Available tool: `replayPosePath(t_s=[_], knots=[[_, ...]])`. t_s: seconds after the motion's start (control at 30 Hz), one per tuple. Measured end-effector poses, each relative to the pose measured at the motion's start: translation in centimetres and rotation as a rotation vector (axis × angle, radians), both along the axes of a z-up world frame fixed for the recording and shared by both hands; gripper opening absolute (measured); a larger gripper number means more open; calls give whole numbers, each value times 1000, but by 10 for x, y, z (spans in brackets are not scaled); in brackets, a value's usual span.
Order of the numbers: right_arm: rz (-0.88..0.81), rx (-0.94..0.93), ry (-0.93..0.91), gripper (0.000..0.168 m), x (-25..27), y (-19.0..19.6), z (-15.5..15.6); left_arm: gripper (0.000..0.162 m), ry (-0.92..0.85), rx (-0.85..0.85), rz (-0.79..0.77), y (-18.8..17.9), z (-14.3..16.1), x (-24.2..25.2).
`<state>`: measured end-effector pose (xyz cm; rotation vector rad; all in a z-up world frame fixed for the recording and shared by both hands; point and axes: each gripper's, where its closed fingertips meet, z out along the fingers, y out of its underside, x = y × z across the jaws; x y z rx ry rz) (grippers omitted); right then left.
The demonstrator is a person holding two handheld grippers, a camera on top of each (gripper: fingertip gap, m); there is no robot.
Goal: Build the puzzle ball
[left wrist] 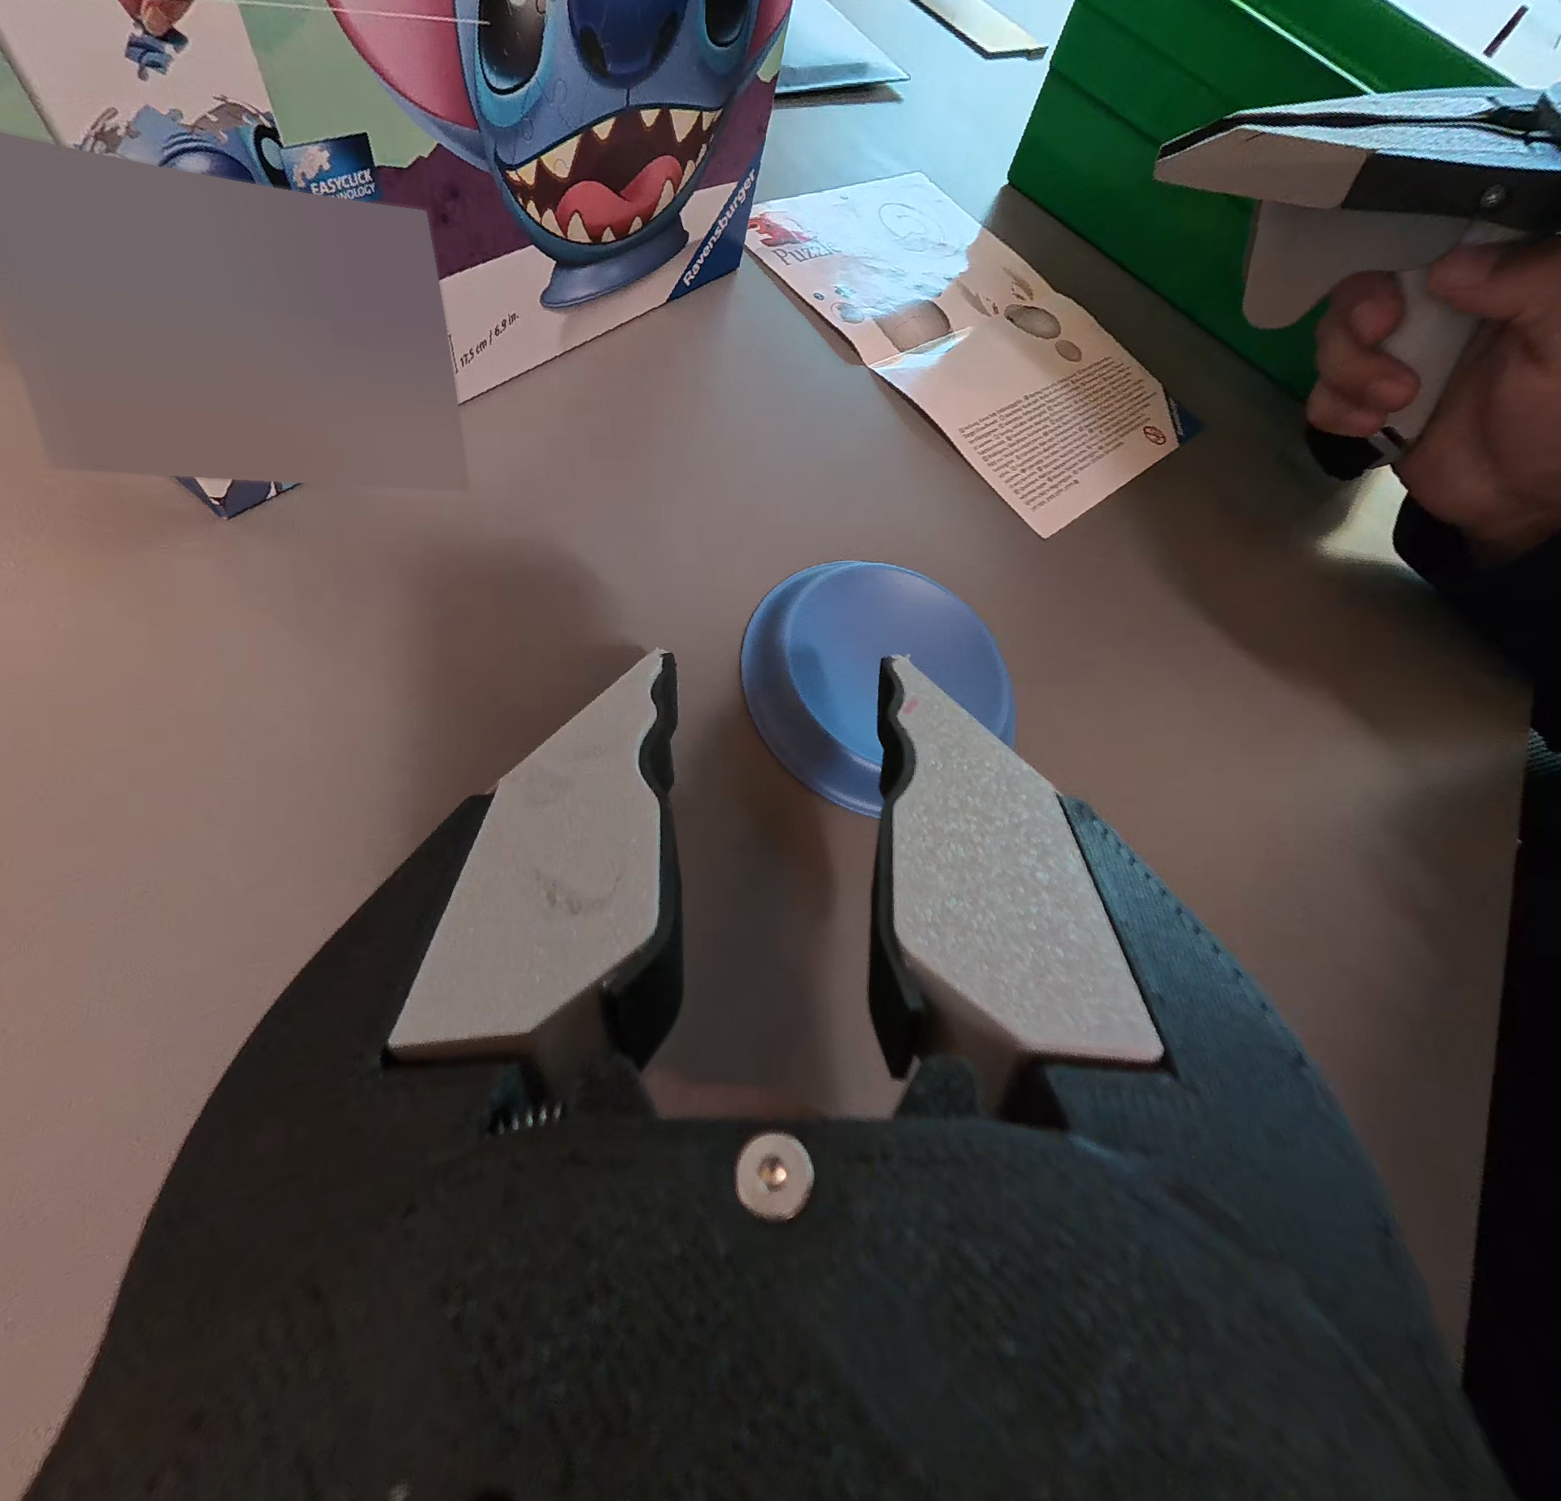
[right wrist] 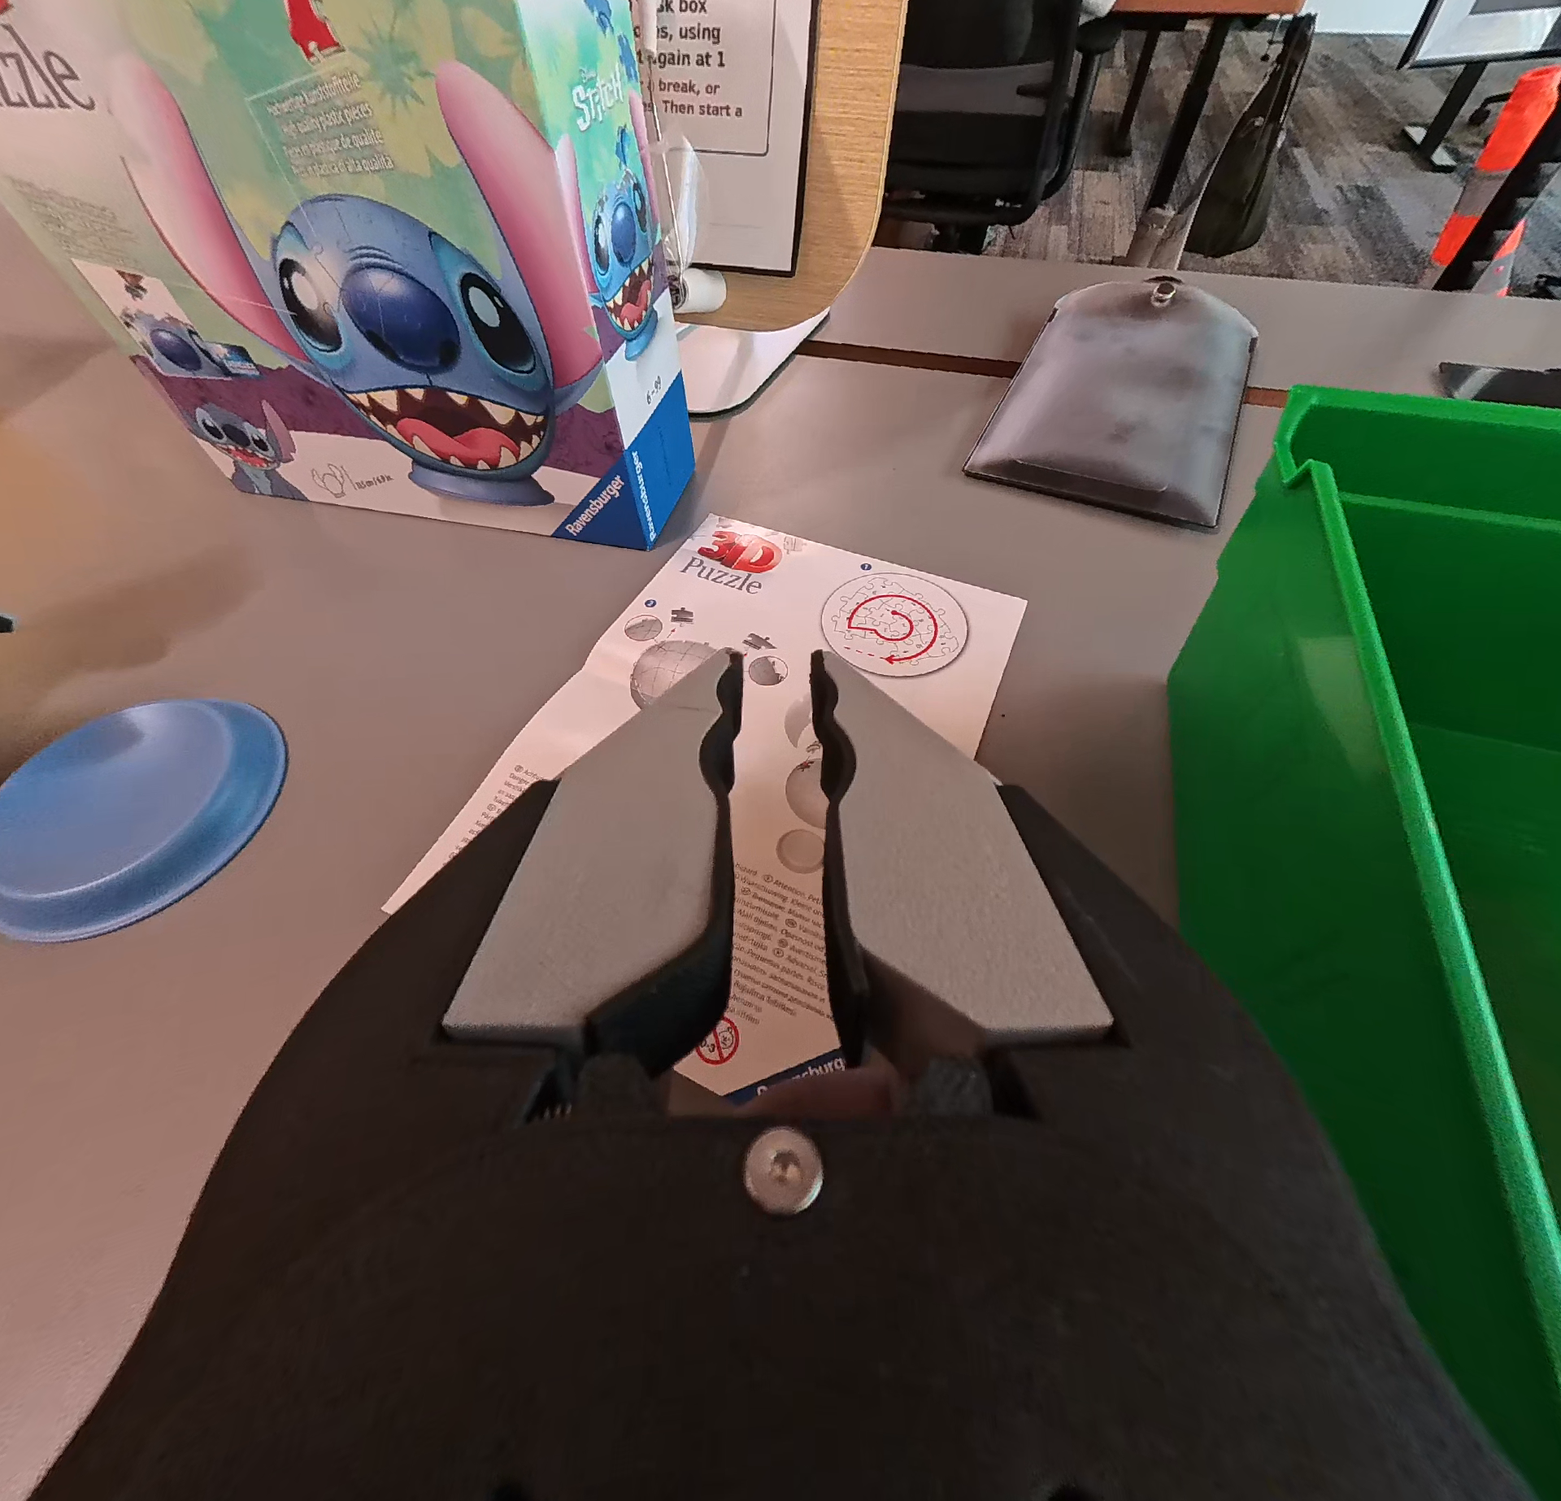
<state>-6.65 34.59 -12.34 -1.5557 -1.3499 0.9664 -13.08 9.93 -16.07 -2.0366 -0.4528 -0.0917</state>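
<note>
A round blue stand (left wrist: 870,666) for the puzzle ball lies on the grey table (left wrist: 338,742). It also shows at the left of the right wrist view (right wrist: 127,810). My left gripper (left wrist: 777,666) is open and empty, with its right finger over the stand. My right gripper (right wrist: 775,658) is open a little and empty, above the folded instruction leaflet (right wrist: 853,616). The leaflet also shows in the left wrist view (left wrist: 971,337). The right gripper shows there too, held by a hand (left wrist: 1216,164). The puzzle box (right wrist: 372,278) stands upright behind the stand. No puzzle pieces are in view.
A green plastic bin (right wrist: 1394,785) stands at the right, close to my right gripper; it shows in the left wrist view too (left wrist: 1182,109). A dark flat pouch (right wrist: 1115,413) lies behind the leaflet. A sign on a wooden stand (right wrist: 760,109) is behind the box. My hands' fingertips stand some 25 centimeters from each other. The dark flat pouch (right wrist: 1115,413) sits 30 centimeters or so from the ends of my right fingers.
</note>
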Motion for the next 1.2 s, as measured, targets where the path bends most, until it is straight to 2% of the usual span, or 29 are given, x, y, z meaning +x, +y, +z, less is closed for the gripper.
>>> replayPosePath(t_s=[0.47, 0.7, 0.93, 1.07, 1.2], knots=[[3, -1, -43, 14, -1, 0, -8, 46, -2, -1, -2, 0, 0, 1], [46, 34, -223, 17, -4, -9, -43, 46, -2, -2, -5, 0, 0, 1], [68, 72, -307, 16, -4, -14, -59, 46, -1, 1, -9, 0, 1, 3], [91, 110, -391, 24, -2, -19, -75, 46, 0, -2, -14, 0, 1, 4], [115, 121, -397, 18, -1, -22, -76, 46, 2, 0, -13, 0, 1, 4]])
